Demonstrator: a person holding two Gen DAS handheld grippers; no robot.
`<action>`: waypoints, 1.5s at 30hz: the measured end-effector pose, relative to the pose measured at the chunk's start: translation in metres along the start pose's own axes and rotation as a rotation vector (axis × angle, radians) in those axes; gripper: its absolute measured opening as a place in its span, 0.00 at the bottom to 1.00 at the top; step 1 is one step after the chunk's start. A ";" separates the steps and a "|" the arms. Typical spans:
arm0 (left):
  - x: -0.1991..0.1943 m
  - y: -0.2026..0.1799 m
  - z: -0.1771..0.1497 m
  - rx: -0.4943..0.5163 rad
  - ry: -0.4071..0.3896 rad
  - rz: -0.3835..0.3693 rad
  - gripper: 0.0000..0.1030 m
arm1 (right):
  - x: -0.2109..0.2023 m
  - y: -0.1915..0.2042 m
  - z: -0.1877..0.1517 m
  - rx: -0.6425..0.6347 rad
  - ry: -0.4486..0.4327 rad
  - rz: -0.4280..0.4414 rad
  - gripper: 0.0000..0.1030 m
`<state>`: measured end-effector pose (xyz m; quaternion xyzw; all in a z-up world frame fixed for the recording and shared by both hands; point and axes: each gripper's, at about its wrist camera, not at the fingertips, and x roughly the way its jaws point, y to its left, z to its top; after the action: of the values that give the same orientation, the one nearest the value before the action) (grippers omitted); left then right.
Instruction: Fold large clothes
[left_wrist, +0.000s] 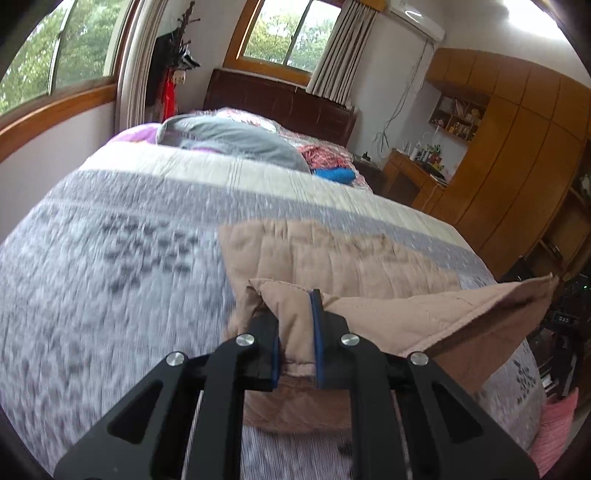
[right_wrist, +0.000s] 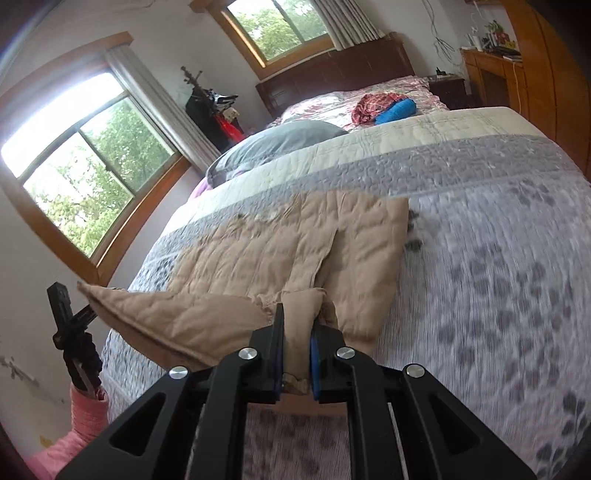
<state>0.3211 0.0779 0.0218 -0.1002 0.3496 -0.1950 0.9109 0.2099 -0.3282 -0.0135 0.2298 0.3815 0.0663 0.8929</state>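
A tan quilted garment (left_wrist: 332, 254) lies on the grey patterned bedspread (left_wrist: 110, 258). My left gripper (left_wrist: 291, 306) is shut on the garment's near left corner, held raised above the bed. My right gripper (right_wrist: 299, 321) is shut on the near right corner of the same garment (right_wrist: 288, 240). The near edge stretches lifted between the two grippers. The far half lies flat on the bedspread (right_wrist: 498, 277). The left gripper (right_wrist: 62, 310) shows at the left in the right wrist view, with a pink sleeve (right_wrist: 86, 410) below it.
A grey pillow (left_wrist: 236, 140) and a blue and red bundle of cloth (left_wrist: 332, 166) lie near the dark headboard (left_wrist: 280, 99). Wooden wardrobes (left_wrist: 517, 166) and a desk (left_wrist: 410, 177) stand right of the bed. Windows (right_wrist: 92, 173) line the left wall.
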 end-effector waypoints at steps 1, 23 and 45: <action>0.008 0.000 0.007 -0.005 0.002 0.001 0.12 | 0.007 -0.003 0.010 0.009 0.005 -0.008 0.10; 0.206 0.037 0.062 -0.097 0.209 0.109 0.13 | 0.155 -0.077 0.091 0.199 0.194 -0.118 0.11; 0.146 0.064 0.053 -0.156 0.197 0.025 0.56 | 0.115 -0.074 0.053 0.197 0.110 -0.050 0.50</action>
<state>0.4744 0.0760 -0.0471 -0.1470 0.4525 -0.1648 0.8640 0.3243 -0.3789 -0.0903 0.3031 0.4400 0.0187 0.8451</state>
